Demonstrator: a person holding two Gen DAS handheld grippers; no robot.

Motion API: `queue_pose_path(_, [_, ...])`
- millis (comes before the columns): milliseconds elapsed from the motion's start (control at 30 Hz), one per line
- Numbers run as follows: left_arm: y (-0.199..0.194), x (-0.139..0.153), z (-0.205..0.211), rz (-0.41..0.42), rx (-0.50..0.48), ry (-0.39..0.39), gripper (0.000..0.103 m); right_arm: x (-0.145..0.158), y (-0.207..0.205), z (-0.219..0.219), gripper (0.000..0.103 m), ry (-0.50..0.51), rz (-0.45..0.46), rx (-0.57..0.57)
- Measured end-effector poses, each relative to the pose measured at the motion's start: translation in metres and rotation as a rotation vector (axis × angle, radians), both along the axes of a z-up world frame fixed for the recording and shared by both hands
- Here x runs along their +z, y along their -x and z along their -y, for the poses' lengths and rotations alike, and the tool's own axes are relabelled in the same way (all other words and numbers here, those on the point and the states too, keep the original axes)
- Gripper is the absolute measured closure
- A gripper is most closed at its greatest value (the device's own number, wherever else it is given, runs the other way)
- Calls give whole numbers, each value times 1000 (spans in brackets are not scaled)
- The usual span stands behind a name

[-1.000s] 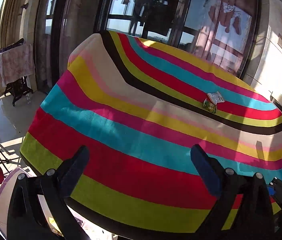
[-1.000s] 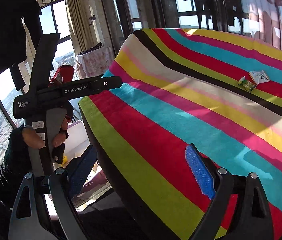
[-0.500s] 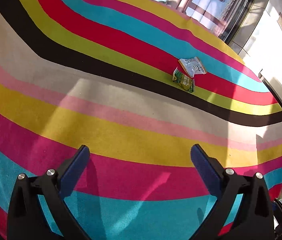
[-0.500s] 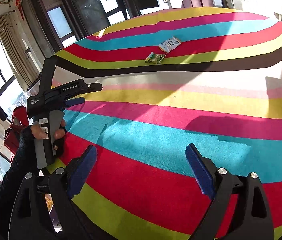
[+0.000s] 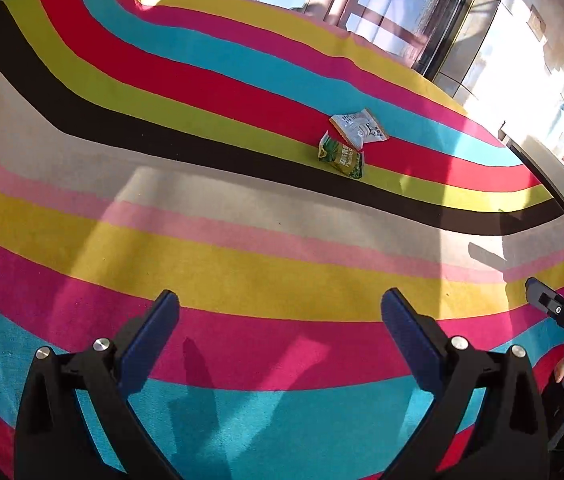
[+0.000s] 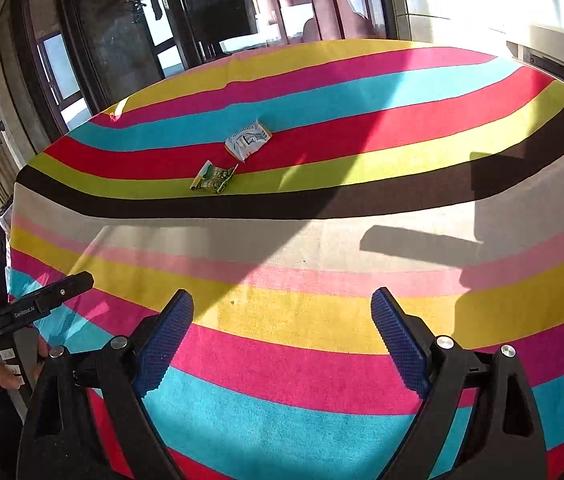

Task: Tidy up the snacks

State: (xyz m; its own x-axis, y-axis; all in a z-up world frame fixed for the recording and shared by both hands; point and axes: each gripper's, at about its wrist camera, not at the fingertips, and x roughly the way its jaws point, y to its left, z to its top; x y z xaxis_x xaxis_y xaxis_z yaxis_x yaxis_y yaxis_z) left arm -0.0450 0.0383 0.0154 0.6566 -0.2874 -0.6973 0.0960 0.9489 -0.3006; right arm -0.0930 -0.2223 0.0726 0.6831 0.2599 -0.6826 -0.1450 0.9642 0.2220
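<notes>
Both tongs hang above the striped cloth on the surface; the left tongs stand apart, holding nothing; the right tongs likewise gape wide and bare. Well ahead of both, a green packet lies on the lime stripe; a white packet lies on the red stripe just beyond, their corners almost touching.

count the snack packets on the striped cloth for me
2. A small white foil snack packet lies on the red stripe of the striped cloth; a small green foil snack packet sits just in front of it on the lime stripe. No others show.
</notes>
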Motion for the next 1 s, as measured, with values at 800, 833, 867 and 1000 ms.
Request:
queue_pose_path(800, [5, -1, -3, 11, -19, 27, 2, -37, -149, -144, 69, 57, -85, -156])
queue_pose_path(833, [5, -2, -3, 10, -20, 26, 2, -34, -138, -132, 69, 12, -62, -134])
queue_pose_path(867, [5, -2, -3, 9, -22, 25, 2, -30, -124, -119, 69, -37, -32, -107])
queue_pose_path(1000, [4, -2, -2, 0, -27, 18, 2, -16, -68, -76, 69, -108, 78, -28])
